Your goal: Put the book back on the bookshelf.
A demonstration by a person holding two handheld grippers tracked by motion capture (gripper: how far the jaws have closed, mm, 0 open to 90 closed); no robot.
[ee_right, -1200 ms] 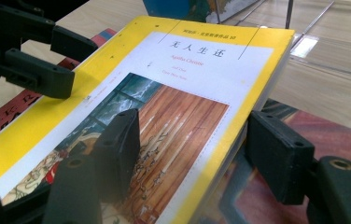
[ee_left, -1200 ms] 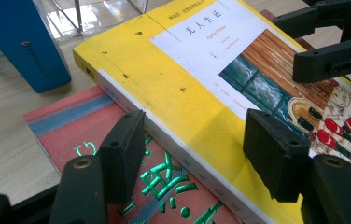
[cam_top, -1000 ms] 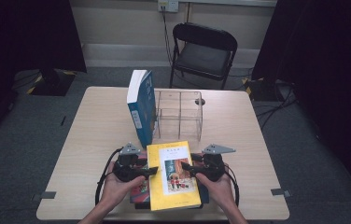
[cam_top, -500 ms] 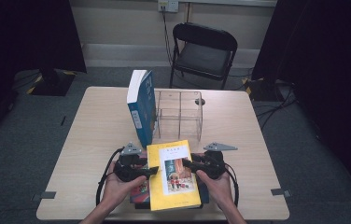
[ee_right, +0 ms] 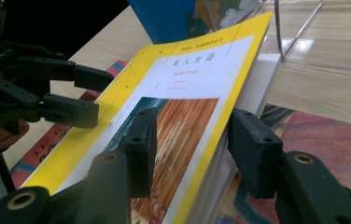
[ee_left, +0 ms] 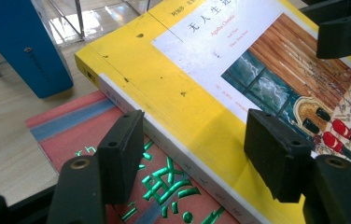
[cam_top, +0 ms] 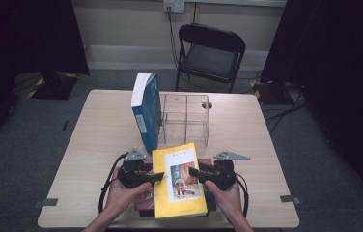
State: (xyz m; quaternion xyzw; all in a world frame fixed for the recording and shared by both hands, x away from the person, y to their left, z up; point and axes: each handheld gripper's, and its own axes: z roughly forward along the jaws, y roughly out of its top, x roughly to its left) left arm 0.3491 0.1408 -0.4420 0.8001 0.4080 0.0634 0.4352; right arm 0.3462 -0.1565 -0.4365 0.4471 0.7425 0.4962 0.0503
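Gripping the yellow book (cam_top: 178, 180) from both long edges, the left gripper (cam_top: 156, 178) straddling the spine side, one jaw over the cover and one under the spine, apparently clamping it, though contact at the pads being hard to confirm; the right gripper (cam_top: 195, 172) having just been closing across the page edge, its jaws now bracketing cover and page block (ee_right: 253, 79), seemingly pressing. Lying on top of a red book (ee_left: 85, 126) near the front of the table (cam_top: 97, 130), the yellow one tilting slightly, probably being raised off the stack. Holding at both sides likely keeping the cover shut and the book level for lifting. Standing upright behind, a blue book (cam_top: 146, 110) leaning against the clear acrylic rack (cam_top: 185, 116), suggesting the yellow one heading for a slot there, spine needing turning upright first.
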